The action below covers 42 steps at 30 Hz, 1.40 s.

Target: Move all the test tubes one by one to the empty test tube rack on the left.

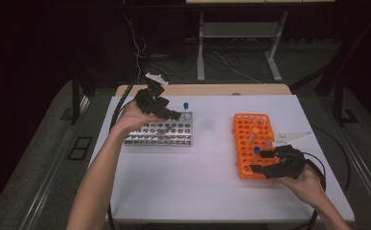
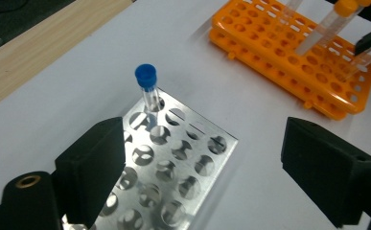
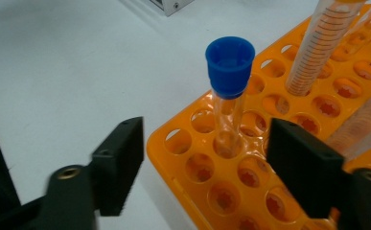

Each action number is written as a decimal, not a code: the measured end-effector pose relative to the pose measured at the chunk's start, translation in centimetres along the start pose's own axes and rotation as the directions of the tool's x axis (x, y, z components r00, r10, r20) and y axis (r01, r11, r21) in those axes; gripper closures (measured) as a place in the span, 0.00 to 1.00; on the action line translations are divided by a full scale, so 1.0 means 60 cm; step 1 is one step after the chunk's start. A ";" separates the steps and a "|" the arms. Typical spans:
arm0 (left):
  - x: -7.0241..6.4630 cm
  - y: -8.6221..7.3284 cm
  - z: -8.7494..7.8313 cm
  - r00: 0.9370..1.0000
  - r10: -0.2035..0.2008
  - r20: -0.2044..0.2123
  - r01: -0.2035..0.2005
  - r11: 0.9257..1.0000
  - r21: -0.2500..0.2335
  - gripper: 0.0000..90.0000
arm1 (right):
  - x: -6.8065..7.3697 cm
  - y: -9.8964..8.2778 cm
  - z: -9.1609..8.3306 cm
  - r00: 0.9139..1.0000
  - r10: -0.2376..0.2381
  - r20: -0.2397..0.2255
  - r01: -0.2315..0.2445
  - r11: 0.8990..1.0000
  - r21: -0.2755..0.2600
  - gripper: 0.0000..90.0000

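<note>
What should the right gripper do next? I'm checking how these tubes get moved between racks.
Probably close the right gripper on the blue-capped tube: it stands upright in the orange rack between the jaws, which aren't touching it yet.

Metal rack point(image 1: 160, 133) left, plastic rack point(image 1: 247, 139) right.

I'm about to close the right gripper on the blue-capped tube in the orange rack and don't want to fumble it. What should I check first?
1. Tube between the right gripper's jaws: ok.
2. Pads clear of the tube, not yet pressing: ok.
3. Tube upright in the orange rack: ok.
4. Neighbouring large tube clear of the right jaw: cannot tell.
5. Left gripper open, nothing held: ok.
6. Earlier tube seated in the metal rack: ok.
</note>
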<state>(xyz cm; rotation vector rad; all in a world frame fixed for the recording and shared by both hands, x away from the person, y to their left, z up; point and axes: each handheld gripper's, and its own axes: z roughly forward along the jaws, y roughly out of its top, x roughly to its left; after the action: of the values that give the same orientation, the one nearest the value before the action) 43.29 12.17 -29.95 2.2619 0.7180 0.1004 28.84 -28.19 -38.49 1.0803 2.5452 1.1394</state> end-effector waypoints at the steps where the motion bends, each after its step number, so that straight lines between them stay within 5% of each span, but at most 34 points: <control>1: -0.005 -0.003 -0.004 1.000 0.004 -0.004 -0.004 1.000 -0.004 0.15 | -0.001 0.001 0.002 1.000 -0.004 0.007 0.004 1.000 0.004 0.38; 9: -0.049 -0.022 -0.024 0.999 0.031 -0.011 -0.032 0.999 -0.019 0.00 | -0.001 0.004 0.016 0.998 -0.027 0.065 0.026 1.000 0.016 0.59; 19: -0.111 -0.046 -0.023 0.994 0.110 0.008 -0.110 0.994 -0.026 0.00 | -0.001 0.004 0.027 0.993 -0.051 0.109 0.050 0.999 0.005 0.84; 33: -0.133 -0.072 -0.014 0.991 0.126 0.038 -0.125 0.992 -0.020 0.00 | 0.006 0.012 0.024 0.989 -0.084 0.118 0.082 0.996 0.017 0.85; 42: -0.133 -0.071 -0.009 0.991 0.127 0.050 -0.126 0.992 -0.017 0.00 | 0.012 0.048 -0.013 0.991 -0.089 0.100 0.093 0.995 -0.038 0.85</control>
<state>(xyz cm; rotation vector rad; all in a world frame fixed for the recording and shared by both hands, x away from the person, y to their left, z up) 34.46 10.74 -31.37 2.2871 0.5448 0.1079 29.58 -26.85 -35.86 0.9750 2.4567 1.0845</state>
